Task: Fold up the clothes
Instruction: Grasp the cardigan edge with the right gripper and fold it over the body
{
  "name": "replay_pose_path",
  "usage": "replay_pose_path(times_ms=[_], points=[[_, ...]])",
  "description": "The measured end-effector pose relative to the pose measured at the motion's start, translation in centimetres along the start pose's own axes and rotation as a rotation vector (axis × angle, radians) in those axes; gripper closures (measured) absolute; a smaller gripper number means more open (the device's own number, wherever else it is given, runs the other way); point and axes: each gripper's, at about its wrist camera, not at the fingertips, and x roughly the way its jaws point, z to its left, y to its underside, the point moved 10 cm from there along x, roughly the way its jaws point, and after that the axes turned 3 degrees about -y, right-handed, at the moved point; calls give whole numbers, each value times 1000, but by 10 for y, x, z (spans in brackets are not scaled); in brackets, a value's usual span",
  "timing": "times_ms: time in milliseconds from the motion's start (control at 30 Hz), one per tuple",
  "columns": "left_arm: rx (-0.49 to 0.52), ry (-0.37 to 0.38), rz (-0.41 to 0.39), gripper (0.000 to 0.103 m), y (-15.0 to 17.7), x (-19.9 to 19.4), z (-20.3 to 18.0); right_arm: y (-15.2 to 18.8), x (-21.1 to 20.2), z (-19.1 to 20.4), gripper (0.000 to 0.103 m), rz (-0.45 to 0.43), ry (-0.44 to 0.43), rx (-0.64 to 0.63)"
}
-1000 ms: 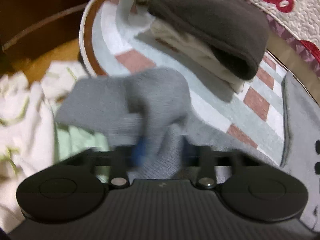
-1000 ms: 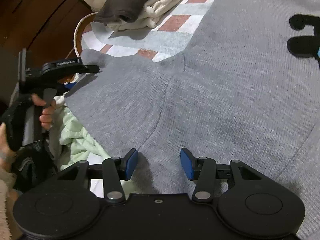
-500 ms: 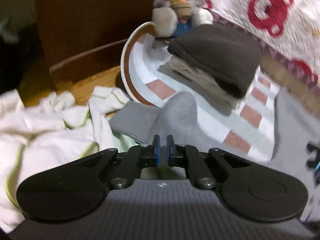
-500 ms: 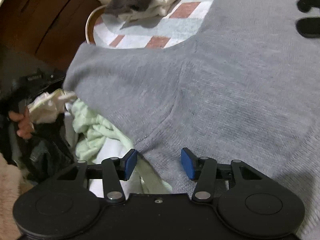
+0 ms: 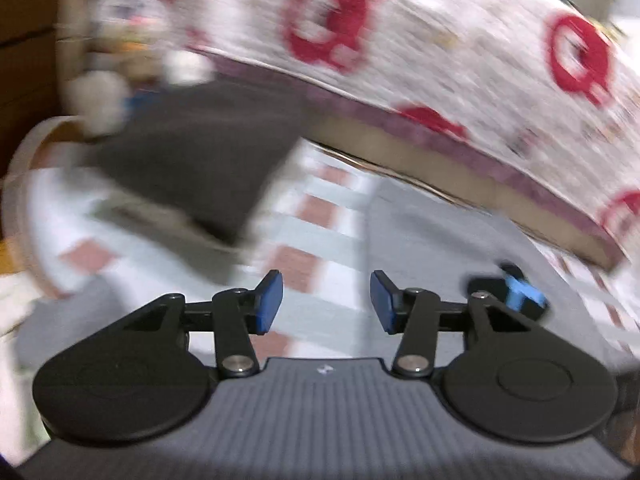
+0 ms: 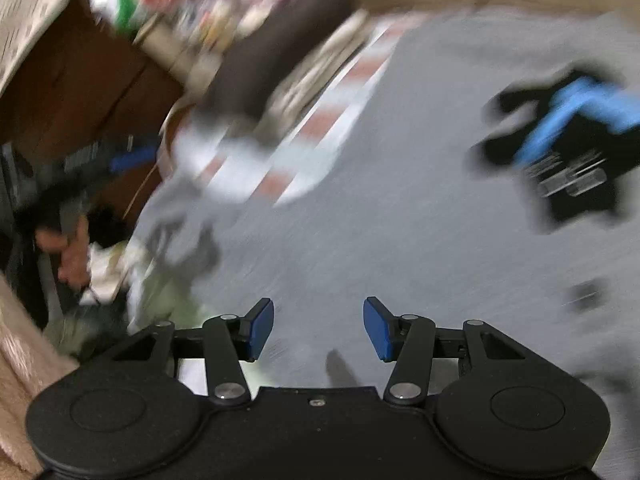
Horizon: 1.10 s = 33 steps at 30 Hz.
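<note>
- Left wrist view, blurred: the left gripper (image 5: 326,300) hangs spread and empty above the checked mat (image 5: 320,236); the grey sweater (image 5: 432,240) lies to its right, its long axis unclear.
- Right wrist view: the right gripper (image 6: 319,328), spread, holds nothing over the sweater's flat body (image 6: 400,216); its sleeve (image 6: 176,204) trails left. Likely between grasps; a fold needs an edge pinched.

A white quilt (image 5: 440,40) printed with red ring shapes is seen across the top of the left wrist view. A checked mat (image 5: 312,216) in pale grey, white and brick red is spread below it. Brown wooden furniture (image 6: 80,92) is seen at the left of the right wrist view. What may be stuffed toys (image 5: 104,92) are blurred beyond recognition.
</note>
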Motion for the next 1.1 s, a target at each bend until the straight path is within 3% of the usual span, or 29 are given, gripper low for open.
replay_pose_path(times_ms=[133,200,333,433,500,567,633,700,867,933,967,1033,1100], points=[[66,99,110,55,5,57,-39,-45,-77,-82,47,-175,178,32],[81,106,177,58,12,90,-52,-65,-109,-122,47,-234,271,31],[111,107,237,57,20,131,-69,-89,-125,-197,47,-200,469,23],[135,107,256,56,24,152,-80,-95,-126,-263,48,-194,472,222],[151,107,269,55,27,166,-87,-91,-124,-295,48,-168,582,269],[167,106,281,55,30,180,-94,-88,-125,-316,46,-218,676,304],[168,107,290,55,30,190,-98,-87,-126,-332,47,-313,610,410],[147,111,292,53,26,194,-99,-89,-120,-344,47,-341,556,460],[83,99,294,53,20,202,-97,-111,-90,-356,42,-325,448,425],[91,86,294,53,24,198,-96,-126,-78,-355,41,-332,444,366],[109,76,296,53,27,196,-95,-134,-72,-352,45,-327,449,324],[143,56,300,53,33,193,-93,-149,-64,-345,83,-320,458,247],[166,43,299,53,37,192,-90,-160,-65,-337,94,-363,409,247]])
